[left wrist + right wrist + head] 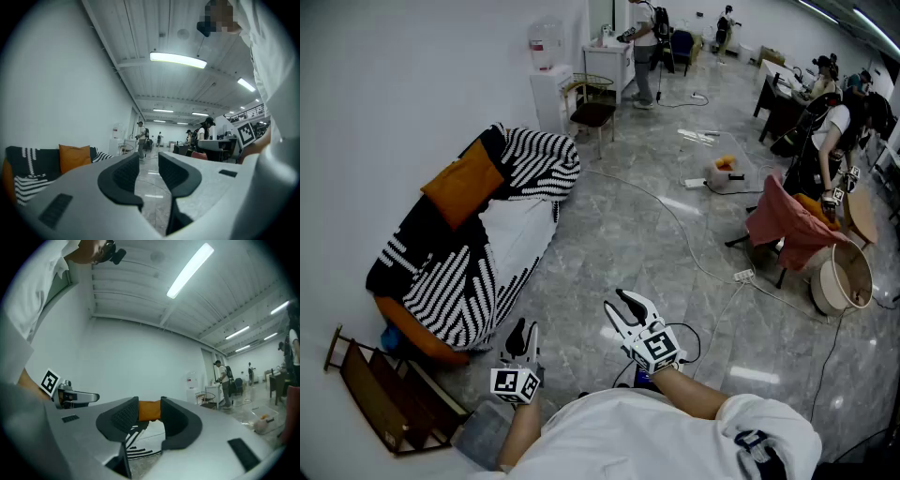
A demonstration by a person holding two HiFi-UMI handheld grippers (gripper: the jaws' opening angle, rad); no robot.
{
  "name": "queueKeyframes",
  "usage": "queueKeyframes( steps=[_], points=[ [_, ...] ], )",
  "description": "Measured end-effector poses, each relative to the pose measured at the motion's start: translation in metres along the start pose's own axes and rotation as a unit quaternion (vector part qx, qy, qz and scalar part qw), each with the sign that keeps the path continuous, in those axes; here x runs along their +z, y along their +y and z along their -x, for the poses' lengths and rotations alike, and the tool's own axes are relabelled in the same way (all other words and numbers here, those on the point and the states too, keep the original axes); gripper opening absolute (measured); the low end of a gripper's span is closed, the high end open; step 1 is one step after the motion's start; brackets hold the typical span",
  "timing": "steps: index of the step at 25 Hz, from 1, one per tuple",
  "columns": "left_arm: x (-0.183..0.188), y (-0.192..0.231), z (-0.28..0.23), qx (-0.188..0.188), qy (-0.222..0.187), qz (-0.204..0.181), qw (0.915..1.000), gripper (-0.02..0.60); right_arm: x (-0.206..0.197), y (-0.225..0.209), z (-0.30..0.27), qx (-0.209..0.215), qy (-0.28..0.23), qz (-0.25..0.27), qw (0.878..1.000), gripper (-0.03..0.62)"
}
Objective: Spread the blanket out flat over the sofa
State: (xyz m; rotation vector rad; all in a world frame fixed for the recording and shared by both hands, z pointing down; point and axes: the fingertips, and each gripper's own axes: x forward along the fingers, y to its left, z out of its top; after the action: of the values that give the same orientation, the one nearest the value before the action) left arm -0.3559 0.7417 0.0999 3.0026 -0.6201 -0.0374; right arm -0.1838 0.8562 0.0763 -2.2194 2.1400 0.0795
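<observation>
Blanket (pixel 455 286), black w/ white stripes, lies bunched and folded over the sofa (pixel 417 330) by the wall, not yet flat, w/ an orange cushion (pixel 464 183) on top at the back. In the head view both tools are well apart from it: left gripper (pixel 525 336) and right gripper (pixel 623 307) are held low and level in front of the person, aimed toward the sofa, prob. lining up for a first grab at an edge. At far right a round tub (pixel 825 281) sits on the floor by a chair draped w/ pink cloth; can't tell what's in it. A water cooler (pixel 548 84) w/ its bottle on top stands against the wall. Left gripper view: left gripper (pixel 149 161) has its jaws apart, nothing btw them, only bare floor beyond; cushion (pixel 75 157) and blanket (pixel 28 180) sit off to the left. Right gripper view: right gripper (pixel 149 405) is spread wide and empty; cushion (pixel 150 414) and blanket (pixel 136 444) show through the gap but far off, so it's pointed straight at the target.
</observation>
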Motion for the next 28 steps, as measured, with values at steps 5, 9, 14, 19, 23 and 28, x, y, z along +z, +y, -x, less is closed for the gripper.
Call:
queueKeyframes(
  steps=[5,9,14,19,23,28],
  points=[
    [0.023,0.006,0.012,-0.003,-0.016,-0.005,0.9999,0.125,-0.002,0.018,0.000,0.006,0.006,-0.007,1.000,0.166],
    [0.025,0.010,0.021,0.010,-0.018,-0.007,0.9998,0.124,0.002,0.019,0.001,0.007,0.003,-0.002,1.000,0.166],
    [0.027,0.006,0.029,0.012,-0.020,0.000,0.9997,0.124,0.003,0.021,0.006,0.016,-0.009,-0.010,1.000,0.169],
    [0.033,0.000,0.032,0.005,-0.025,-0.009,0.9996,0.124,0.004,0.025,0.013,0.012,-0.009,-0.009,1.000,0.170],
    [0.027,-0.007,0.034,0.005,-0.012,-0.039,0.9992,0.124,0.001,0.023,0.024,0.005,-0.005,-0.013,1.000,0.170],
    [0.030,-0.022,0.036,-0.004,-0.009,-0.061,0.9981,0.124,-0.003,0.020,0.036,-0.003,-0.004,-0.020,1.000,0.169]
  ],
)
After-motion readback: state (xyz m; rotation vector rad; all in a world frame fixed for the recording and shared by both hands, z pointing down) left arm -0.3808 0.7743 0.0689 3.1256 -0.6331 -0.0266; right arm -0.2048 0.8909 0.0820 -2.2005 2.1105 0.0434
